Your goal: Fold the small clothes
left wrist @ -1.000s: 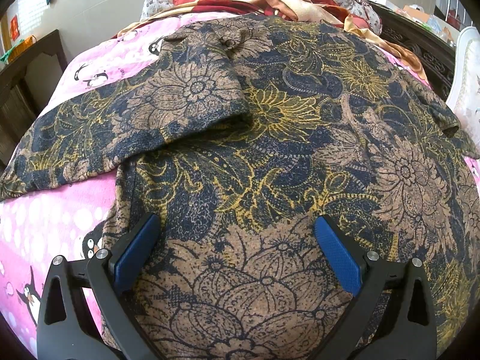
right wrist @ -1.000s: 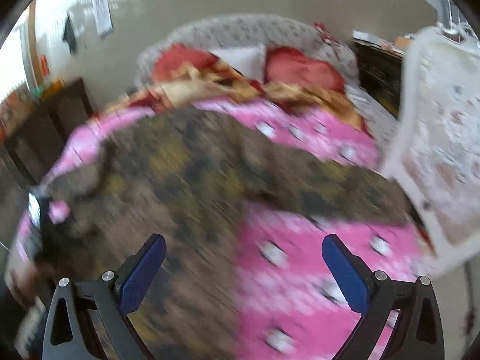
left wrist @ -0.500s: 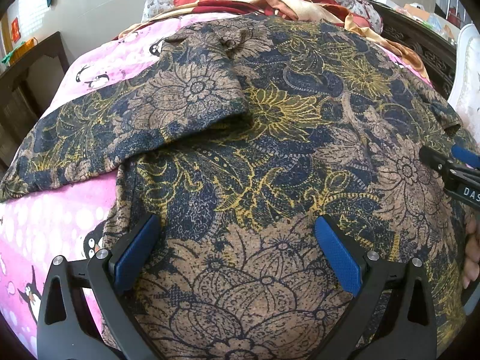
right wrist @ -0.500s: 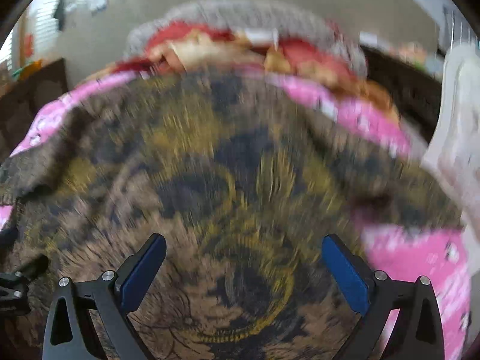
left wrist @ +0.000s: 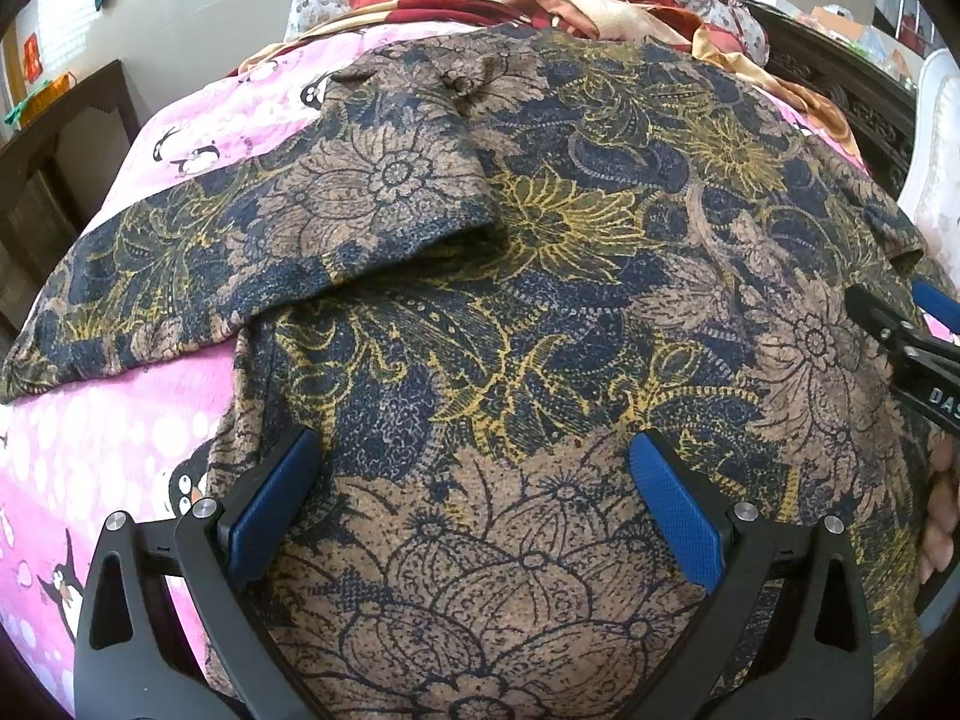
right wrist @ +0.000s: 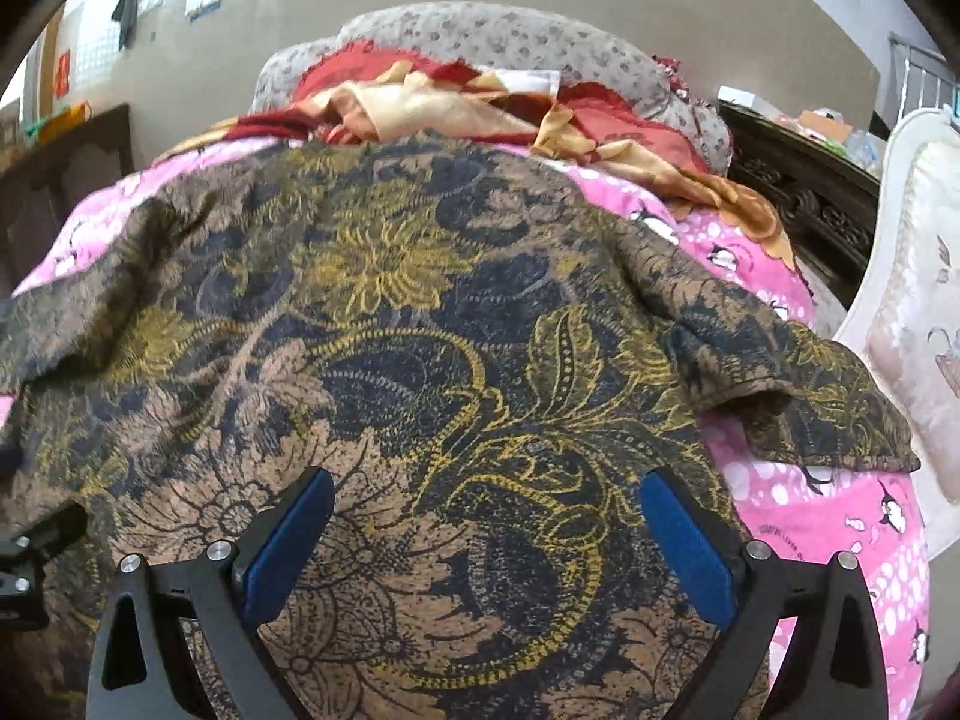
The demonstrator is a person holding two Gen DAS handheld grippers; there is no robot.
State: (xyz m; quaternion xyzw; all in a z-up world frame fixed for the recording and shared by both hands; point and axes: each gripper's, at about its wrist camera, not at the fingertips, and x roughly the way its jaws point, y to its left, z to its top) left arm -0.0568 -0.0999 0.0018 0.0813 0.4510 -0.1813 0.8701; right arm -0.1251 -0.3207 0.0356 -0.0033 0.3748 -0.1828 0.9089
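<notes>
A floral top [left wrist: 540, 276] in navy, tan and yellow lies spread on the pink penguin blanket [left wrist: 90, 456]. Its left sleeve [left wrist: 252, 252] is folded in over the body; its right sleeve [right wrist: 798, 396] lies out flat. My left gripper [left wrist: 474, 504] hovers open over the lower left part of the top, with nothing between its blue pads. In the right wrist view my right gripper [right wrist: 492, 534] stands open above the lower right part of the top [right wrist: 420, 360]. The right gripper [left wrist: 900, 330] also shows at the right edge of the left wrist view, with a hand [left wrist: 942, 516] below it.
Red and gold bedding [right wrist: 456, 108] and a grey floral pillow [right wrist: 504, 42] are piled at the head of the bed. A dark carved wooden frame [right wrist: 804, 198] and a white padded chair [right wrist: 918, 324] stand on the right. A dark cabinet [left wrist: 54, 156] stands left.
My right gripper has swung left from over the blanket and the right sleeve to above the top's body, entering the left wrist view. My left gripper has stayed still.
</notes>
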